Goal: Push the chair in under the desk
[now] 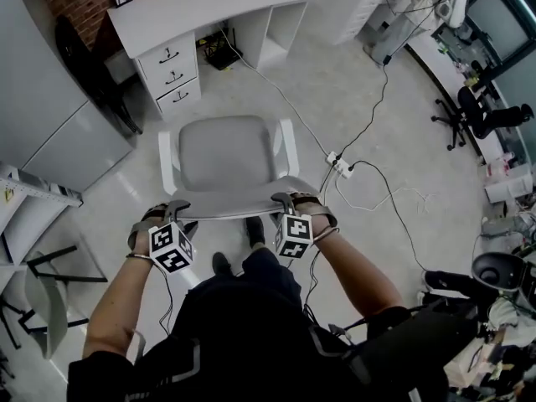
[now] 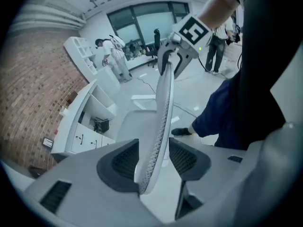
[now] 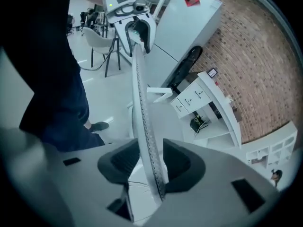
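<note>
A white chair (image 1: 226, 153) stands on the floor facing the white desk (image 1: 209, 7), a short way out from its kneehole. Both grippers sit on the top edge of the chair's backrest (image 1: 234, 208). My left gripper (image 1: 177, 210) straddles the left end; in the left gripper view the thin mesh backrest (image 2: 163, 108) runs between the jaws of my left gripper (image 2: 152, 160) with a gap at one pad, so it is open. My right gripper (image 1: 285, 201) is at the right end; in its own view the right gripper (image 3: 147, 162) has its pads closed against the backrest (image 3: 139, 103).
The desk's drawer stack (image 1: 172, 74) is left of the kneehole. A power strip with cables (image 1: 342, 166) lies on the floor right of the chair. A grey cabinet (image 1: 50, 115) stands at left, a black office chair (image 1: 477, 115) far right. The person's shoe (image 1: 254, 229) is just behind the chair.
</note>
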`<state>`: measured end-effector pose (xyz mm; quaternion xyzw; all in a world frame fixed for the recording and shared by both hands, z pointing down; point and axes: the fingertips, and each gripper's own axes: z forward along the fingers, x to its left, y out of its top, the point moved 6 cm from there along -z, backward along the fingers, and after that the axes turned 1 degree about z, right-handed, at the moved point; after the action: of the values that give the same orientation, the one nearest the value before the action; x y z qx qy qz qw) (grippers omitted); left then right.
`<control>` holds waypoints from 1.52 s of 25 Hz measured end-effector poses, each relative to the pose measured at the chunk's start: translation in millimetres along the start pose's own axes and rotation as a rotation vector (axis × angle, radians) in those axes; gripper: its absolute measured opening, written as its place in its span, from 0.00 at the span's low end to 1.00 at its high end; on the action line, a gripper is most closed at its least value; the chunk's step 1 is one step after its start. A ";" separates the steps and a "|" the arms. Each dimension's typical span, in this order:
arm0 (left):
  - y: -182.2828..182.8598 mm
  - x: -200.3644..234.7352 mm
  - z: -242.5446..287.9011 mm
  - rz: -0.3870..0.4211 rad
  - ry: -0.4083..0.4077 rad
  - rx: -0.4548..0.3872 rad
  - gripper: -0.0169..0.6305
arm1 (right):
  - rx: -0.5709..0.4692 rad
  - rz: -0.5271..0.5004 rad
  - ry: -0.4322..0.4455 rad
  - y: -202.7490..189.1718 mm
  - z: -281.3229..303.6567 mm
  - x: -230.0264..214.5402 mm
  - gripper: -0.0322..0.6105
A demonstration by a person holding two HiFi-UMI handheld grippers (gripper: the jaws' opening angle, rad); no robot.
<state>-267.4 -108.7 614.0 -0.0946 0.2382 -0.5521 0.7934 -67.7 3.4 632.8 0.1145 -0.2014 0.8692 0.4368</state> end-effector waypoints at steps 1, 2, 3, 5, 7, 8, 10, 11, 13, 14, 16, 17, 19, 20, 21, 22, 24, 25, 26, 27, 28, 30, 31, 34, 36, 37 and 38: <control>-1.2 -0.7 6.5 0.027 0.006 0.021 0.35 | 0.005 -0.020 -0.002 0.6 2.2 1.1 0.29; -1.6 -1.3 12.0 0.049 0.009 0.033 0.34 | 0.009 -0.035 -0.003 1.1 4.3 2.0 0.28; -1.5 -2.4 16.8 0.067 0.006 0.040 0.34 | 0.012 -0.044 -0.004 1.5 6.0 2.5 0.27; -1.4 -5.3 24.4 0.101 -0.001 0.053 0.27 | 0.018 -0.054 -0.012 2.3 7.5 2.4 0.26; -1.7 -8.0 28.4 0.134 0.006 0.064 0.23 | 0.020 -0.054 -0.019 2.9 7.6 2.9 0.25; -1.7 -8.8 29.3 0.145 0.009 0.066 0.22 | 0.021 -0.053 -0.022 2.6 7.4 3.3 0.25; -1.1 -8.6 30.9 0.153 0.004 0.069 0.21 | 0.024 -0.048 -0.023 1.8 6.8 3.2 0.24; -0.7 -7.9 32.1 0.152 -0.005 0.071 0.21 | 0.027 -0.043 -0.020 1.7 6.5 2.6 0.24; -0.5 -6.6 34.3 0.147 -0.023 0.078 0.21 | 0.031 -0.031 -0.016 1.8 6.5 1.7 0.24; -0.7 -6.0 35.3 0.146 -0.027 0.082 0.21 | 0.033 -0.026 -0.016 1.7 7.1 1.5 0.24; -1.1 -4.2 37.6 0.151 -0.024 0.087 0.21 | 0.039 -0.020 -0.021 1.8 8.9 0.3 0.24; -1.2 -2.7 38.8 0.155 -0.020 0.089 0.21 | 0.042 -0.017 -0.023 2.0 9.7 -0.9 0.24; -0.8 3.1 41.2 0.162 -0.012 0.095 0.21 | 0.047 -0.009 -0.018 2.4 11.3 -5.1 0.24; -0.1 7.1 42.4 0.168 -0.006 0.099 0.21 | 0.048 -0.005 -0.016 2.2 12.4 -7.7 0.24; 1.0 10.7 44.1 0.176 0.000 0.102 0.21 | 0.047 -0.001 -0.015 1.6 13.6 -10.0 0.24; 1.9 12.8 46.3 0.183 0.005 0.104 0.21 | 0.047 0.001 -0.015 0.3 14.9 -11.9 0.24; 4.8 13.4 50.6 0.184 -0.001 0.100 0.21 | 0.058 0.007 -0.011 -3.9 17.5 -15.7 0.24; 7.0 13.5 52.2 0.179 -0.014 0.098 0.20 | 0.063 0.011 -0.007 -6.0 18.6 -18.5 0.24; 9.6 14.0 53.5 0.173 -0.029 0.097 0.20 | 0.068 0.017 0.000 -8.2 19.8 -21.8 0.25; 12.7 15.0 54.7 0.167 -0.045 0.097 0.19 | 0.070 0.022 0.009 -11.0 21.1 -25.1 0.25; 15.8 15.9 56.5 0.162 -0.058 0.098 0.19 | 0.071 0.025 0.016 -14.2 21.9 -28.3 0.26; 21.6 15.5 62.0 0.161 -0.065 0.096 0.18 | 0.071 0.023 0.016 -20.9 20.9 -35.6 0.26; 25.7 14.6 64.0 0.163 -0.066 0.095 0.17 | 0.072 0.021 0.016 -24.3 20.0 -39.5 0.26; 36.7 18.3 68.7 0.169 -0.076 0.098 0.15 | 0.073 0.022 0.031 -31.6 21.2 -52.1 0.26; 37.5 23.2 76.7 0.164 -0.080 0.101 0.14 | 0.074 0.019 0.037 -34.3 24.6 -59.7 0.26; 38.3 25.9 80.1 0.161 -0.080 0.104 0.14 | 0.073 0.018 0.038 -35.9 26.1 -62.9 0.26; 40.9 29.5 81.7 0.161 -0.076 0.108 0.14 | 0.071 0.018 0.035 -37.7 27.5 -66.3 0.26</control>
<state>-185.8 -129.9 660.0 -0.0534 0.1845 -0.4946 0.8476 2.5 -36.0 641.9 0.1126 -0.1638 0.8816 0.4282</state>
